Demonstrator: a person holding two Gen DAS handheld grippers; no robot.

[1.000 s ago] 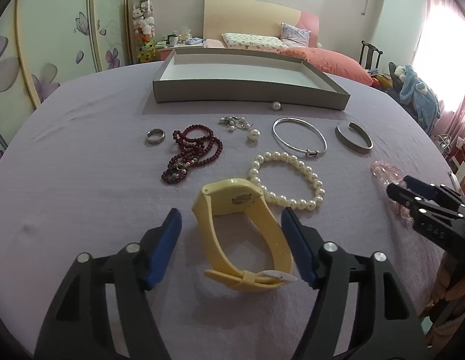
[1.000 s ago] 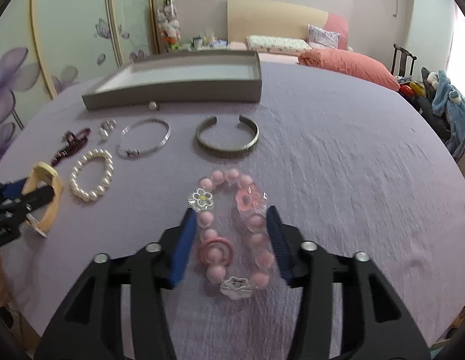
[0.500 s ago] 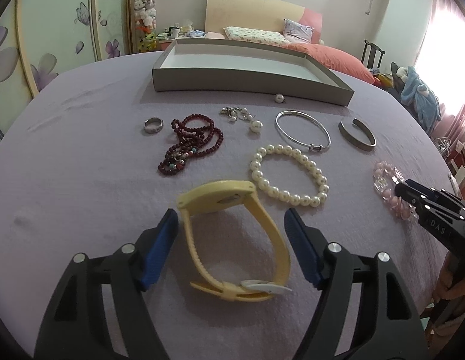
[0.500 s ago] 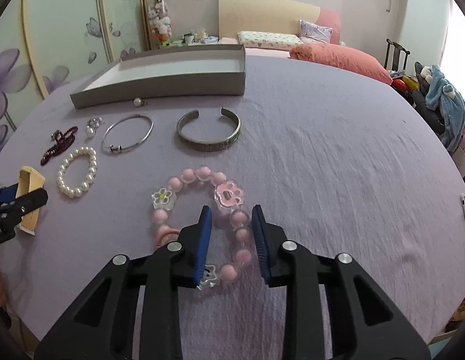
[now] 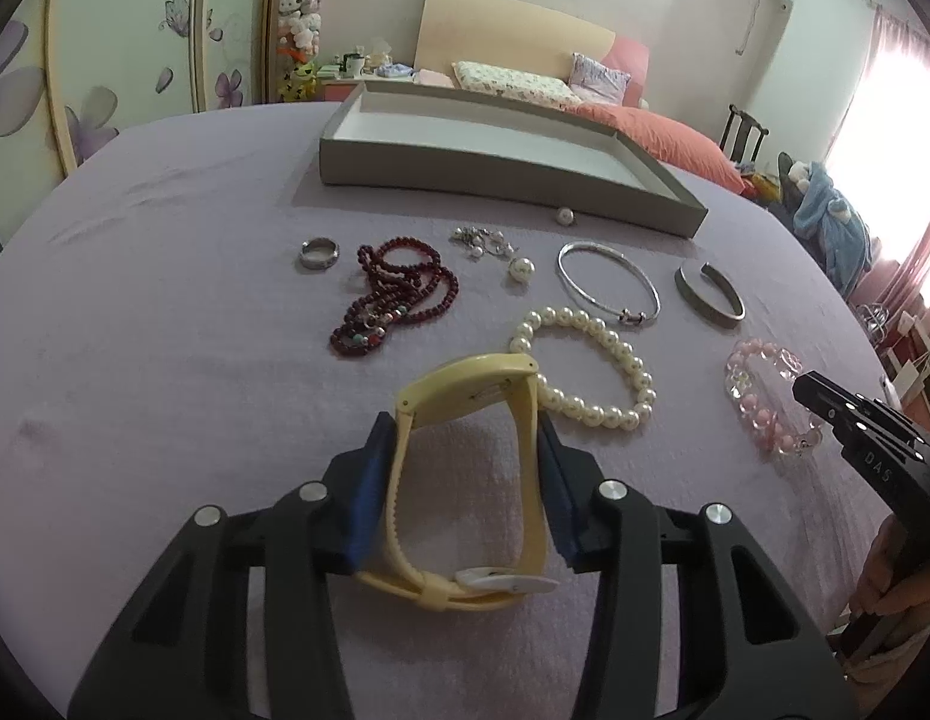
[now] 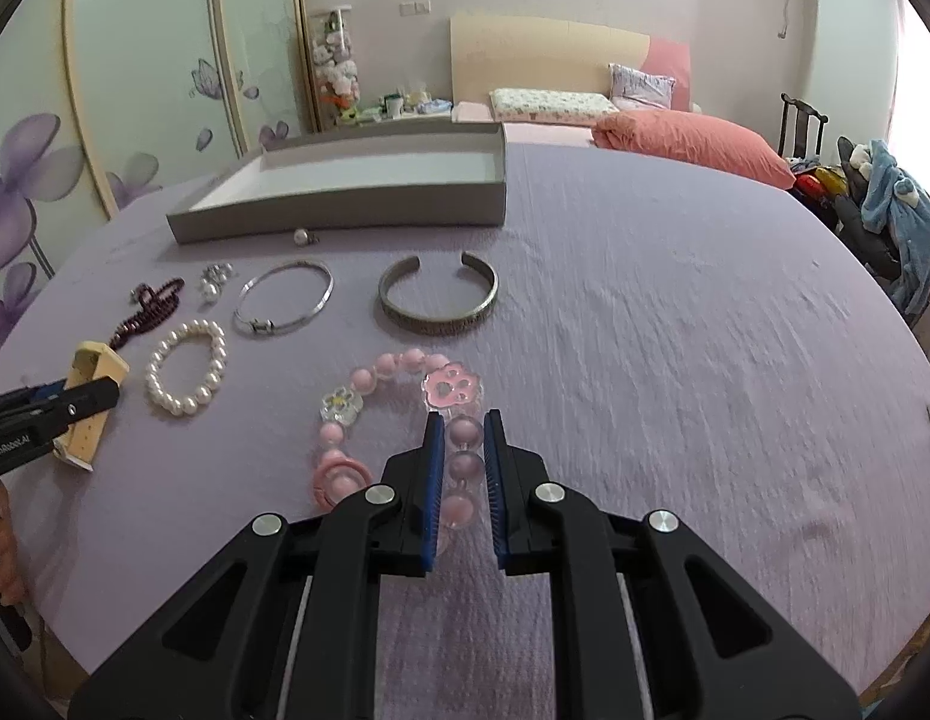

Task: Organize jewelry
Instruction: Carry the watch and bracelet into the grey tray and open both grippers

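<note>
My left gripper (image 5: 468, 438) is shut on the strap of a yellow watch (image 5: 465, 384) on the purple cloth; the gripper also shows in the right wrist view (image 6: 75, 402). My right gripper (image 6: 464, 438) is shut on the right side of a pink bead bracelet (image 6: 405, 366) with flower and paw charms; the bracelet also shows in the left wrist view (image 5: 759, 402). A grey open tray (image 5: 495, 168) stands at the back, with bare white inside. A pearl bracelet (image 5: 585, 372), dark red beads (image 5: 399, 294), a ring (image 5: 320, 253), a thin bangle (image 5: 606, 282), a cuff (image 5: 708, 294) and earrings (image 5: 486, 243) lie between.
A loose pearl (image 5: 564, 216) lies against the tray's front wall. The round table's edge curves close on both sides. A bed (image 6: 675, 138) and a chair with clothes (image 6: 885, 210) stand beyond the table.
Both grippers have closed: the left one on the yellow watch strap, the right one on the pink bracelet's right side. The watch has shifted slightly against the pearl bracelet.
</note>
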